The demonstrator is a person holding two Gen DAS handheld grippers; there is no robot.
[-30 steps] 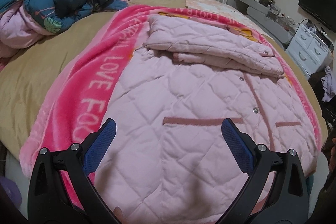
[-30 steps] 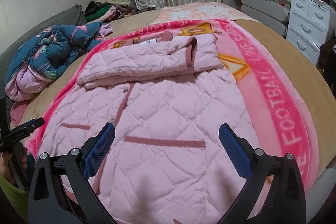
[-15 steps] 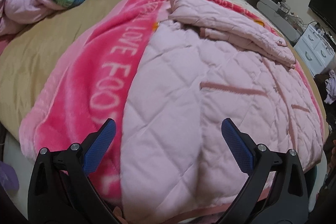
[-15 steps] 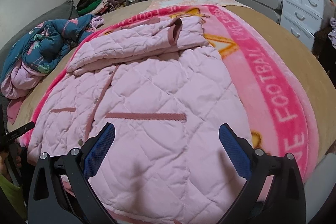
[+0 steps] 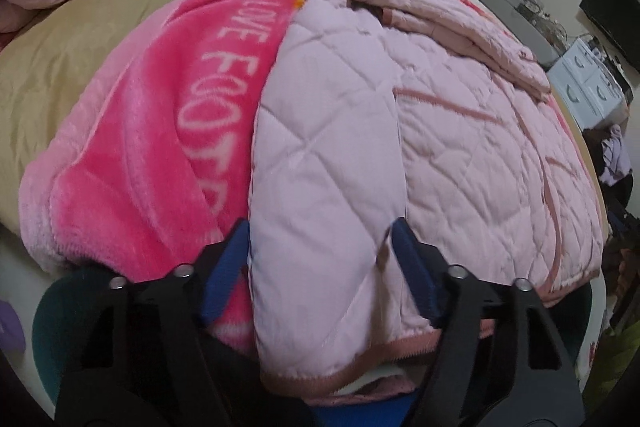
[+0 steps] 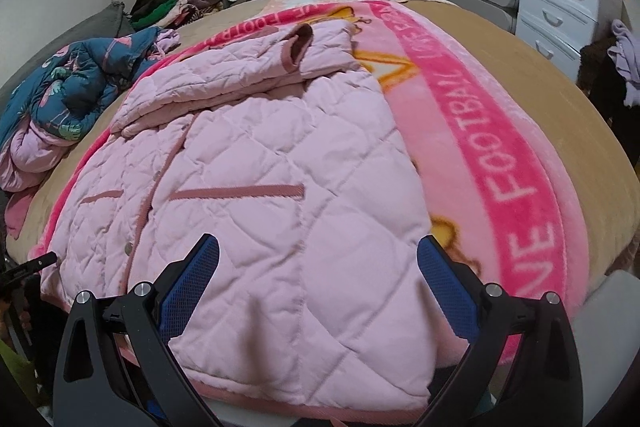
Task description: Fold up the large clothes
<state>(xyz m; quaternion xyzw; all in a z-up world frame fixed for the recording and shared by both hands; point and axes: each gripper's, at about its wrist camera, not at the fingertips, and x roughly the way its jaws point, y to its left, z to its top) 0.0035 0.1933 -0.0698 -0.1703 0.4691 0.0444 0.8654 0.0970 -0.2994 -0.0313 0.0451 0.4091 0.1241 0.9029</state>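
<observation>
Closing left tool (image 5: 320, 247) straddles pink quilted coat's (image 5: 460, 147) hem corner

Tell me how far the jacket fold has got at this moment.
Done: both sleeves lie folded across the chest of the pink quilted jacket. In hand: the left gripper is closing around the hem corner; the right gripper hangs open over the other corner. Left: lifting the hem up over the sleeves.
</observation>
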